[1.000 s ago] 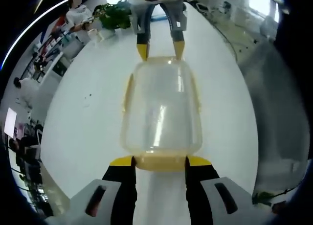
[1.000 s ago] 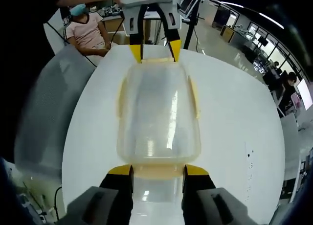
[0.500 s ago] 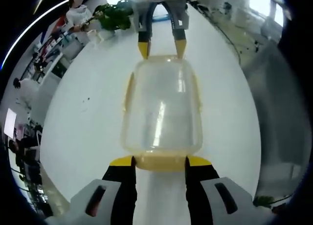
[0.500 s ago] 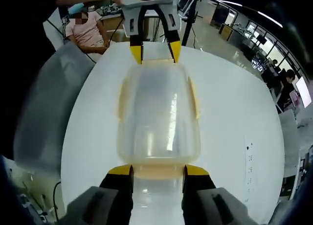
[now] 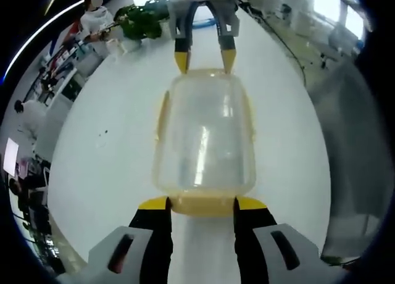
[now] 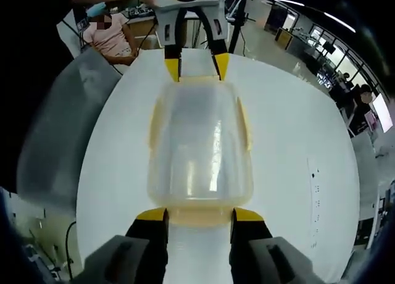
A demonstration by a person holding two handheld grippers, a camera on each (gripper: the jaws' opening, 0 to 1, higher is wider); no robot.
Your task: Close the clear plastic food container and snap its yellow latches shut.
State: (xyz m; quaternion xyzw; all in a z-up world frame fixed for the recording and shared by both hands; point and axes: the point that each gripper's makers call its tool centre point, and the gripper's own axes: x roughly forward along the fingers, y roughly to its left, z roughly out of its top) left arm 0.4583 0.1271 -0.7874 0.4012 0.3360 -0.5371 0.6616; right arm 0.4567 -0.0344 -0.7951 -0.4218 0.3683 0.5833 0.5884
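Your left gripper (image 5: 200, 204) has its jaws apart, yellow tips flanking the near yellow end latch (image 5: 203, 205) of the clear container (image 5: 205, 136). Your right gripper (image 6: 199, 216) does the same at the opposite end latch (image 6: 200, 217), jaws spread either side of it. The container lies lid-down-closed on the round white table (image 5: 105, 167), its long axis running straight from one gripper to the other. Side latches (image 6: 153, 120) sit along both long edges. A person (image 6: 110, 40) sits beyond the table.

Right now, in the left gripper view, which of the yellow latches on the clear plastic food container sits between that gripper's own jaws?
The yellow end latch at the container's near end, between the left gripper's yellow-tipped jaws; the side latches lie farther along.
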